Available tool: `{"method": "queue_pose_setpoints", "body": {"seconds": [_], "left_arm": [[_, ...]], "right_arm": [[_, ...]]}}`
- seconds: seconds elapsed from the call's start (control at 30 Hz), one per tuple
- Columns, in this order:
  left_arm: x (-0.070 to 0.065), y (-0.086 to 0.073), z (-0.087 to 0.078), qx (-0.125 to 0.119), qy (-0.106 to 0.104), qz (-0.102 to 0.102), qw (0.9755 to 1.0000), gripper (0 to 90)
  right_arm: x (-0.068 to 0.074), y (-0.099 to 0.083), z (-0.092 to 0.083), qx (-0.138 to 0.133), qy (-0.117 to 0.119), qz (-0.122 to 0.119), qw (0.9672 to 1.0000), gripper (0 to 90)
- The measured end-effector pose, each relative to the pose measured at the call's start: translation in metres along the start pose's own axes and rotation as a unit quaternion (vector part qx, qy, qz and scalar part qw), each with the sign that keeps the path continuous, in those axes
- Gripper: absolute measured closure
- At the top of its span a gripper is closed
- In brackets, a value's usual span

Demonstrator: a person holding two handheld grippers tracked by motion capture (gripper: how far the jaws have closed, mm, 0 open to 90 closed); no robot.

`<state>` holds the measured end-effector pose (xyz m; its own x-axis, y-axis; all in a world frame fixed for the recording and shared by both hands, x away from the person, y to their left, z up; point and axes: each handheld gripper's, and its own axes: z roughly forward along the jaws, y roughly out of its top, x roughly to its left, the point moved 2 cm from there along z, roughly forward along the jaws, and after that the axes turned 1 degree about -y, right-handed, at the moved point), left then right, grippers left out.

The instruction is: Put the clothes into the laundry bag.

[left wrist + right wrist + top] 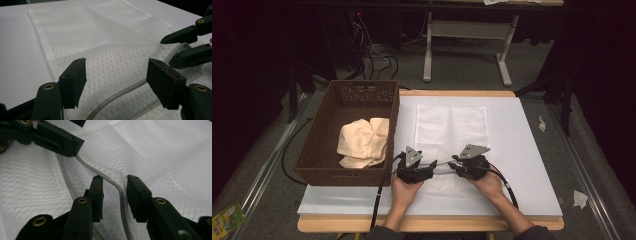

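Seen from the high view, a person works 2 tools over a white mesh laundry bag (451, 131) lying flat on the white surface (532, 150), its near zippered edge between the left hand-held gripper (432, 165) and the right hand-held gripper (453, 166), which point at each other just apart; a brown basket (314, 150) holding a cream cloth (362, 141) sits at the left edge of the surface. In the left gripper view, the left hand-held gripper (116, 83) stands about half open over the bag (100, 50), its pads on either side of the mesh and the zipper (120, 93) without pressing on them, so it holds nothing; the right tool's jaws come in from the right edge. In the right gripper view, the right hand-held gripper (115, 195) is partly open with a raised length of the grey zipper (120, 192) running up between its pads; a gap shows on both sides, so no grip is made yet, and the left tool's jaw rests farther along the same zipper. The step in hand appears to be taking hold of the bag's zippered mouth, probably to open it. The next move likely calls for the right jaws to pinch the zipper edge while the left clamps the mesh nearby to steady it.
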<state>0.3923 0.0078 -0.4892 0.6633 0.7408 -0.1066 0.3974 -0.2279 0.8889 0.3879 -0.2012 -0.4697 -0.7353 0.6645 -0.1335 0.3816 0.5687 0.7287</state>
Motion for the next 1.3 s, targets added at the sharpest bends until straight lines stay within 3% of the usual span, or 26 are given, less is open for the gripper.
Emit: {"method": "queue_pose_setpoints", "body": {"seconds": [0.37,1.3], "left_arm": [[0.000,0.000,0.000,0.000,-0.004,0.001,1.0000,31.8],[-0.001,0.000,0.000,0.000,0.000,0.002,1.0000,31.0]], "right_arm": [[-0.007,0.005,-0.004,0.005,0.006,-0.007,0.9999,87.4],[-0.019,0.036,-0.022,-0.008,-0.010,-0.021,0.9997,88.9]]}}
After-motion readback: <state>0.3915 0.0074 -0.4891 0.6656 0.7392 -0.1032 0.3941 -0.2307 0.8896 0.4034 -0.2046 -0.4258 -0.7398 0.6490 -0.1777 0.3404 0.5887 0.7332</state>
